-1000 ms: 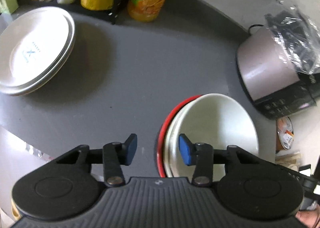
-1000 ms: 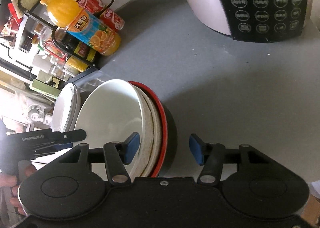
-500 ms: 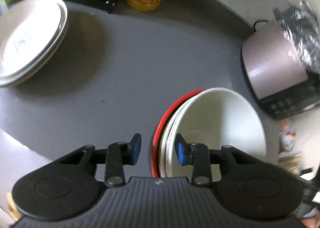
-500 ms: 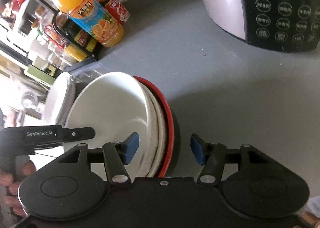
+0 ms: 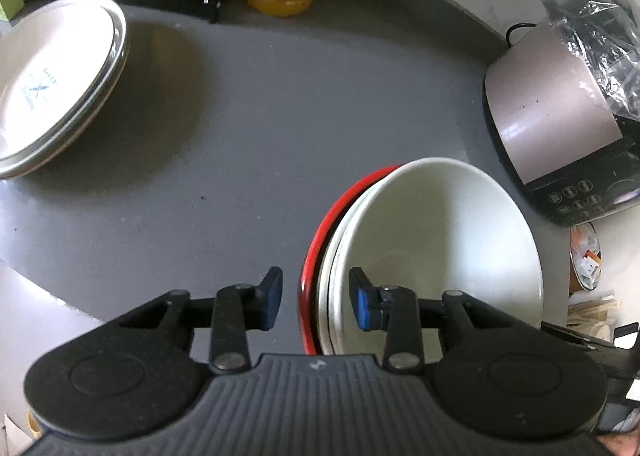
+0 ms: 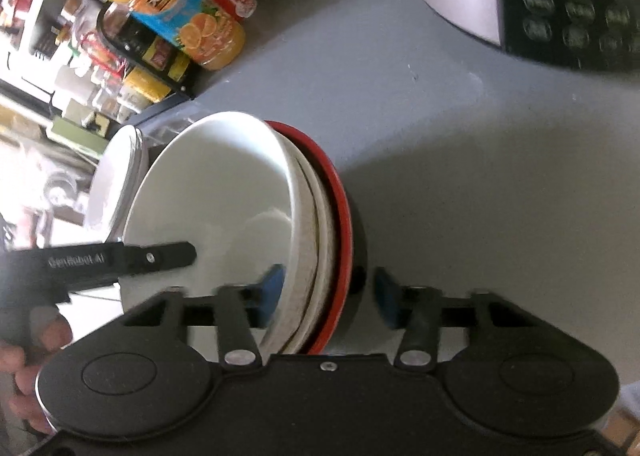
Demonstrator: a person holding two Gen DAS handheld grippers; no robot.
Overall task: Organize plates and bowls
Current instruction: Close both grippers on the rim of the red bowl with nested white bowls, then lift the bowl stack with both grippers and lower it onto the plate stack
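Nested bowls (image 5: 436,240): one stack, white bowl uppermost, a second pale bowl beneath, a red-rimmed dark bowl (image 6: 340,208) outermost; set on the grey desk (image 5: 248,144), near a rice cooker (image 5: 552,124).

Left gripper (image 5: 316,298): fingers narrow, just closing, straddling the stack's rim at one side; a gap is seen beside the outer pad, so no grip is made.

Right gripper (image 6: 328,292): fingers narrow, just closing, straddling the opposite rim; inner pad lies against the white bowl, outer pad stands clear.

Plates (image 5: 52,84): stacked, well apart from the bowls.

Orange drink bottle (image 6: 176,12): placed beside a black rack (image 6: 132,52).
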